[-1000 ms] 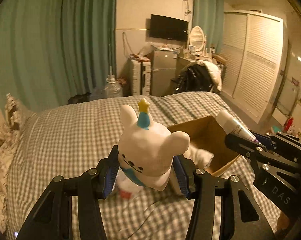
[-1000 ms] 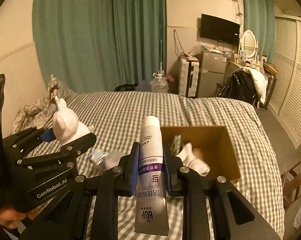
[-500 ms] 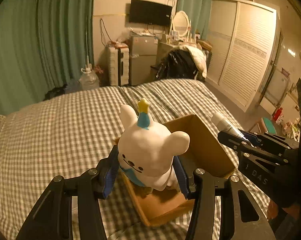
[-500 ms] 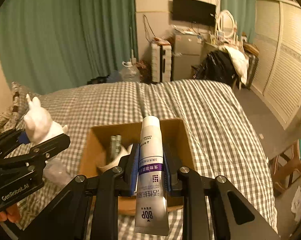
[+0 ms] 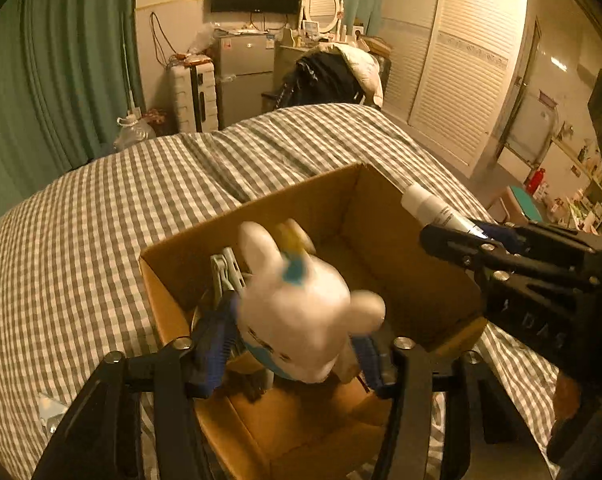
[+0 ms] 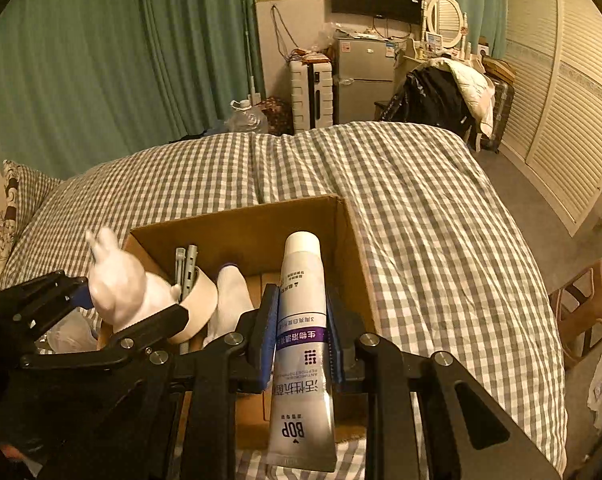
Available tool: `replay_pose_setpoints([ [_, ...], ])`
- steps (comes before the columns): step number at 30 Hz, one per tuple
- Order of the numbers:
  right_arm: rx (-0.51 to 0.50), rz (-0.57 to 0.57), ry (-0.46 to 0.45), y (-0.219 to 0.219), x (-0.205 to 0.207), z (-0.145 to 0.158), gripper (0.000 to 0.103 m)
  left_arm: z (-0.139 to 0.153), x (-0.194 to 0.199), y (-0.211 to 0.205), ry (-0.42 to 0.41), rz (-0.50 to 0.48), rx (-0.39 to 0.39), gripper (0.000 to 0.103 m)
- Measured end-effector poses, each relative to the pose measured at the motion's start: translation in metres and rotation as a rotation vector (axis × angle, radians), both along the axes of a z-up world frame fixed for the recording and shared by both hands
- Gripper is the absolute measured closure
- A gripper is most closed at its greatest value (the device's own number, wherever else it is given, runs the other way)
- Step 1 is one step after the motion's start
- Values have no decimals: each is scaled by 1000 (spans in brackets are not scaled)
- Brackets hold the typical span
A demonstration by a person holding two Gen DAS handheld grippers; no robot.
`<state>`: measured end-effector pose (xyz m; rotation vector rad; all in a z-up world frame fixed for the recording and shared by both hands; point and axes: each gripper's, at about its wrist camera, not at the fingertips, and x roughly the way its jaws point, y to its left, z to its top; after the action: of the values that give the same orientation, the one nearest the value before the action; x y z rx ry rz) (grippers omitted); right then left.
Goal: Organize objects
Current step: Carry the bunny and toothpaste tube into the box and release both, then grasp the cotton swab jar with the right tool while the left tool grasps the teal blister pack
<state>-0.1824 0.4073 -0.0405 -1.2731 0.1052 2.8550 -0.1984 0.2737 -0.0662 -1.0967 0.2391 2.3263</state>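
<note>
My left gripper (image 5: 293,348) holds a white rabbit toy (image 5: 301,316) with a blue hat over the open cardboard box (image 5: 261,216) on the bed; the toy looks blurred and tipped forward, its fingers slightly spread. My right gripper (image 6: 301,332) is shut on a white toothpaste tube (image 6: 301,320), cap pointing over the box (image 6: 237,216). Inside the box I see grey clips (image 6: 185,264), a roll of tape (image 6: 199,300) and a white sock (image 6: 229,300). The rabbit also shows in the right wrist view (image 6: 121,280), and the tube in the left wrist view (image 5: 433,208).
The box sits on a grey checked bedspread (image 6: 421,208). A crumpled clear wrapper (image 5: 51,414) lies on the bed left of the box. A stool (image 6: 589,308) stands beside the bed on the right. Curtains, a suitcase, a fridge and a wardrobe line the far walls.
Both grippers have moved over the box and tilted down toward it. The rabbit toy has tipped forward between the left fingers and is blurred. The tube stays gripped.
</note>
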Motion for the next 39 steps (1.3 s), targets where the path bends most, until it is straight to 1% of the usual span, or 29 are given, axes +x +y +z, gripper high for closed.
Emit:
replay_pose_setpoints([
  [1,4,-2,-6,0,0,2,67,2,3,-3,7,3,-2,31],
  [2,13,-8,-4,-1,3,5,51,5,8,-6,21,9,-5,25],
  [3,24,-17,6,-2,7,9,43,10,13,-9,40,14,-7,23],
  [4,34,-20,17,-3,13,14,43,16,19,-15,58,16,-7,21],
  [7,57,-15,33,-8,26,33,42,38,30,-30,102,29,-15,19],
  [9,83,-14,63,-18,40,51,38,55,39,-43,137,47,-9,13],
  [10,88,-11,74,-22,46,59,36,66,44,-54,161,62,1,9],
  [11,93,-4,90,-28,53,69,33,75,51,-63,181,74,11,7],
  [12,99,5,107,-35,61,78,31,84,57,-73,201,85,21,7],
  [15,118,32,151,-58,78,105,28,113,68,-103,244,121,29,6],
  [16,124,46,167,-68,84,114,27,122,72,-117,260,140,28,4],
  [17,127,57,179,-75,89,122,26,129,76,-127,272,156,26,0],
  [20,129,104,215,-105,103,142,24,147,87,-164,300,222,28,0],
  [24,132,150,244,-138,113,157,22,161,96,-214,311,311,24,0],
  [27,124,187,255,-161,116,159,20,161,101,-247,324,378,9,0],
  [31,107,218,262,-191,117,149,14,147,107,-286,323,458,-21,0],
  [35,90,231,264,-217,110,126,10,116,109,-306,313,528,-39,0],
  [39,70,226,235,-242,93,85,10,73,104,-317,256,587,-35,0],
])
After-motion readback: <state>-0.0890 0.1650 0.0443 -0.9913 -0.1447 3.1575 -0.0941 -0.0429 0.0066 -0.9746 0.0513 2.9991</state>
